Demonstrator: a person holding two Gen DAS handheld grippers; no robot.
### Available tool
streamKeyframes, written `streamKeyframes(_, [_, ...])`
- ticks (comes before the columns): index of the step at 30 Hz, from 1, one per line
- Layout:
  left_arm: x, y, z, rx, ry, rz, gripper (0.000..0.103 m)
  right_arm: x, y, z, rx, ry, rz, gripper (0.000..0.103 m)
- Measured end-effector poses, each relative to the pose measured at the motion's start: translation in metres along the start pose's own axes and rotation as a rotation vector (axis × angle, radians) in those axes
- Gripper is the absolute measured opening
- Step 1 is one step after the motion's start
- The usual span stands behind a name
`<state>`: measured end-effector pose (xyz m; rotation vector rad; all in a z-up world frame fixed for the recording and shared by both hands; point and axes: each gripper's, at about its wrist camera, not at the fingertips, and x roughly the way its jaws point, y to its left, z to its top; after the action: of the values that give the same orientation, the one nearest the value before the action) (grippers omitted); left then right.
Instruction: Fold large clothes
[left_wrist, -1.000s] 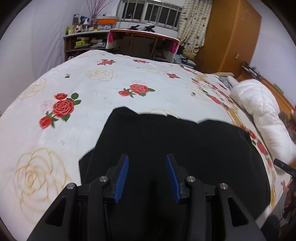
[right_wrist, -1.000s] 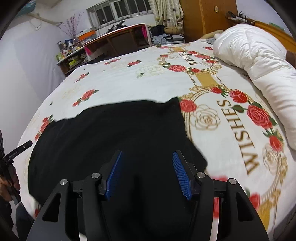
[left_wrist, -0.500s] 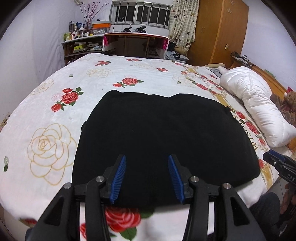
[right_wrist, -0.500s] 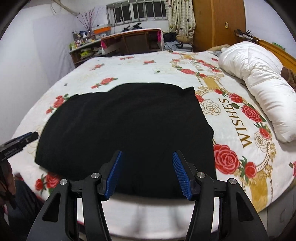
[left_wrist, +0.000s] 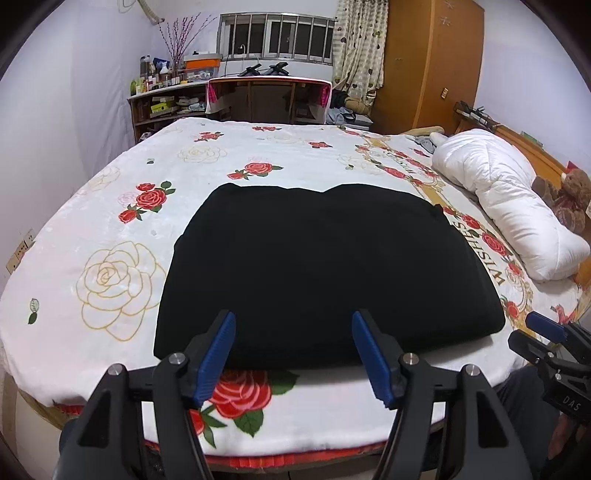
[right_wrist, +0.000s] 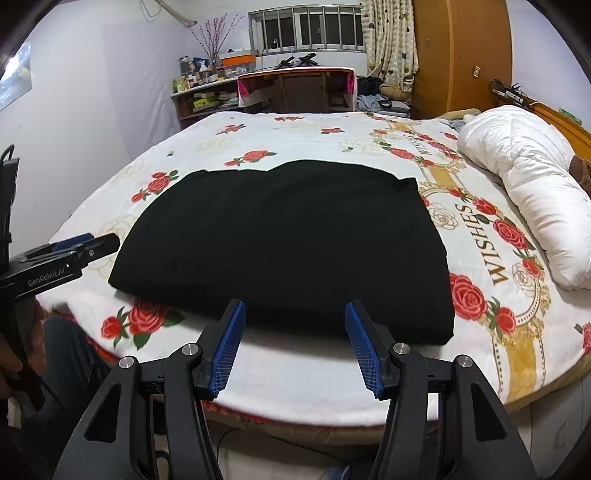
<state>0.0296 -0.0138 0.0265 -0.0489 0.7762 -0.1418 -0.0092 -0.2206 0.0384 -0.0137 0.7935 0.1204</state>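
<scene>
Black folded garment (left_wrist: 325, 273) lies flat near the front edge of the rose-print bedspread (left_wrist: 122, 229). We hold our left gripper (left_wrist: 293, 349) and right gripper (right_wrist: 293, 338) just off its near edge, both spread wide, gripping nothing. A white duvet (left_wrist: 506, 199) sits far right.

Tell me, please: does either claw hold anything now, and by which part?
Nothing is held. The left claw and the right claw are both open and off the black garment, which lies folded flat on the bed.
</scene>
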Motion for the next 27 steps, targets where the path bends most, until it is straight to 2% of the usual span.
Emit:
streamKeyframes(8, [-0.004,-0.008,-0.011,0.032,0.029,0.017,0.069,-0.007,0.004,-0.007,0.008,-0.003,0.004,0.057])
streamKeyframes(27, [-0.01,-0.015,-0.017,0.018,0.047,-0.022,0.069,-0.01,0.007,-0.012,0.001,-0.004,0.007,0.058])
